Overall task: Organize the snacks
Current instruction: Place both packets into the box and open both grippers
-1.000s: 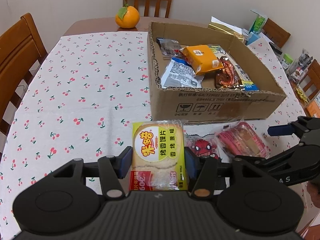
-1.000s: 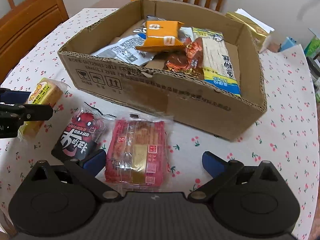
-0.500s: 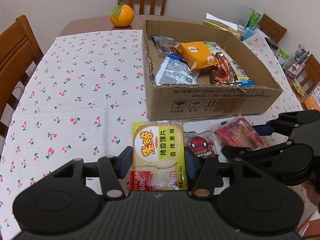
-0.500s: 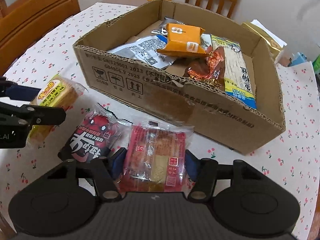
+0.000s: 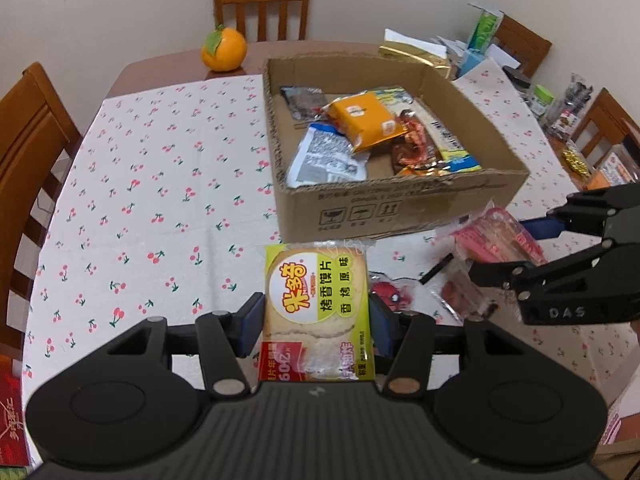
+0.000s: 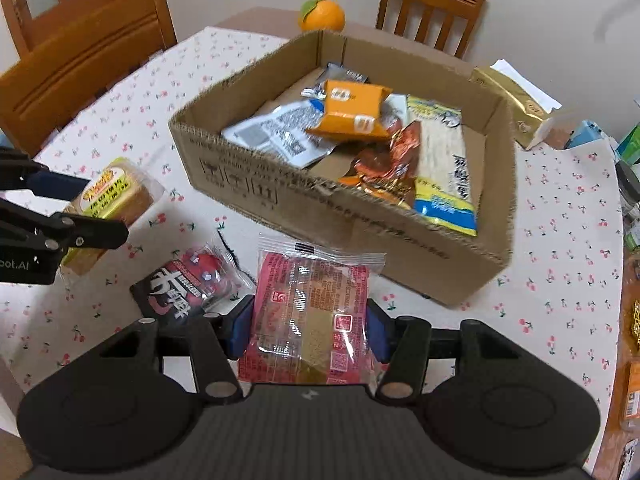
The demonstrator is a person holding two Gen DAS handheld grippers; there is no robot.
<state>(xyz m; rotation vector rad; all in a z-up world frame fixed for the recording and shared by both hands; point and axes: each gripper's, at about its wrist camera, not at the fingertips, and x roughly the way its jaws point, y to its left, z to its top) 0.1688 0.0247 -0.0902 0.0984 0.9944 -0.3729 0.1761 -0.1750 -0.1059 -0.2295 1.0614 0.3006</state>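
Since the earlier frames, both grippers have been raised off the cherry-print tablecloth (image 5: 152,184), each with a packet in it. The right gripper (image 6: 307,330), wide open a second ago, has just been closing and is now clamped on the pink cake packet (image 6: 310,316), which is seen lifted clear of the cloth. The left gripper (image 5: 316,330) is unchanged in width and is pressed narrow on both sides of the yellow rice-cracker packet (image 5: 318,312).

The cardboard box (image 5: 400,212) stands just beyond both packets and already holds several snacks, among them an orange packet (image 5: 362,120). One item, the black-and-red spider packet (image 6: 188,284), is left lying on the cloth between the two grippers.

Judged step: carry phase, two packets to be taken over the near wall of the box and dropped in. Both wrappers are soft film, so slipping or crushing is considered possible. The spider packet is judged to remain for a later pick.
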